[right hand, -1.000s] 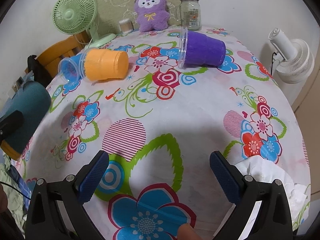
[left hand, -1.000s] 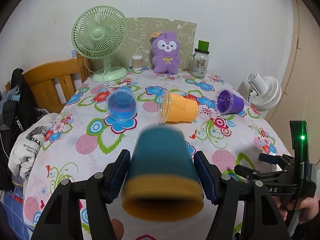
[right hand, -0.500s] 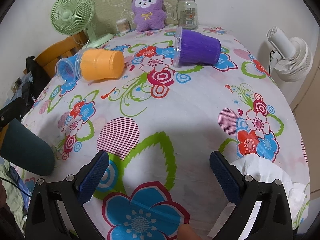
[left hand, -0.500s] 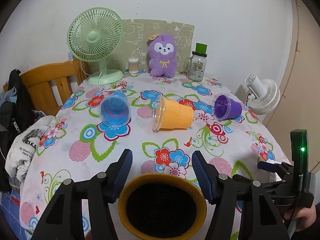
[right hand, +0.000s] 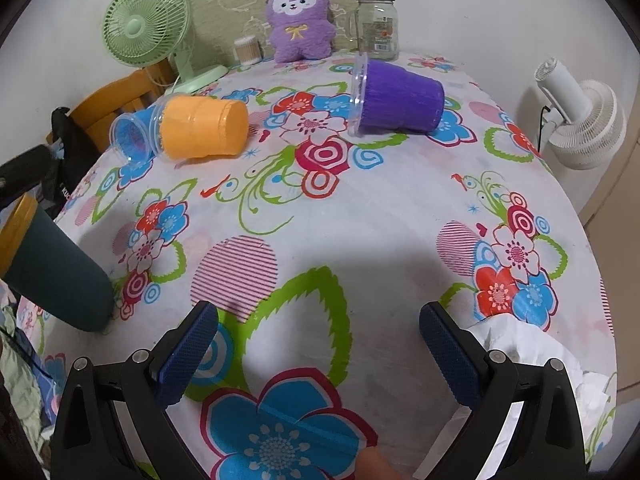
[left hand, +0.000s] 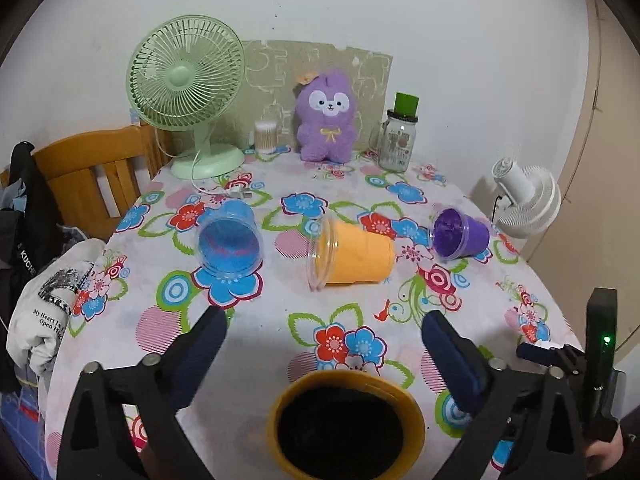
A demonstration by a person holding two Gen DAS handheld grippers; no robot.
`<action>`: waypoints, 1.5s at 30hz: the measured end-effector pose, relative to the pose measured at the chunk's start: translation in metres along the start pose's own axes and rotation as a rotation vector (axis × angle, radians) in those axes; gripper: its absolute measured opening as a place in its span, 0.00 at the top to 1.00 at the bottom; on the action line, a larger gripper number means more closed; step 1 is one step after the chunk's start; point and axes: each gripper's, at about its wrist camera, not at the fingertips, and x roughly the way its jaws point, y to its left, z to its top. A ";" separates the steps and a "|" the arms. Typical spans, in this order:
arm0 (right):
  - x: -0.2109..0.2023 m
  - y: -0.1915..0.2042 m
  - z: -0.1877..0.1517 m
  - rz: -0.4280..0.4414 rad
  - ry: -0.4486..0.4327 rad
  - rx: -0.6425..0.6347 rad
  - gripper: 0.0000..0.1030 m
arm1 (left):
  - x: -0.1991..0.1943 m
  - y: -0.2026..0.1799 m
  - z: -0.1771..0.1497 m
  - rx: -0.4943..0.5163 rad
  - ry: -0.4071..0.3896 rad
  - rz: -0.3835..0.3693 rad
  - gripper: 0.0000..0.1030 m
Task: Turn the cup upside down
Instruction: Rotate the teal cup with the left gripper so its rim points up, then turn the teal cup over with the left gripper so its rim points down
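Observation:
A dark teal cup with an orange rim [left hand: 346, 424] rests on the flowered tablecloth near the front edge, its mouth facing my left wrist camera. In the right wrist view it [right hand: 52, 272] leans at the far left, narrow end on the cloth. My left gripper [left hand: 324, 340] is open, its jaws wide apart and clear of the cup. My right gripper [right hand: 318, 332] is open and empty above the cloth.
A blue cup [left hand: 230, 240], an orange cup [left hand: 352, 254] and a purple cup [left hand: 460, 234] lie on their sides mid-table. A green fan [left hand: 186, 88], a purple plush [left hand: 326, 116] and a glass jar [left hand: 398, 140] stand at the back. A wooden chair [left hand: 92, 172] is left, a white fan [left hand: 528, 204] right.
My left gripper turned the teal cup over from bottom-up with its mouth down, set it on the cloth, then opened wide and let it go. The right gripper barely moved.

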 end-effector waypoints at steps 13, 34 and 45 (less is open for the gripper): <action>0.004 0.014 0.002 0.026 0.003 -0.035 0.01 | -0.009 0.019 -0.017 -0.010 0.107 -0.113 0.00; 0.004 0.008 0.000 0.007 -0.004 -0.032 0.01 | 0.005 -0.001 -0.066 0.064 0.029 -0.051 0.33; 0.001 0.008 -0.003 0.015 -0.013 -0.034 0.01 | 0.054 0.003 -0.004 -0.005 0.289 -0.067 0.22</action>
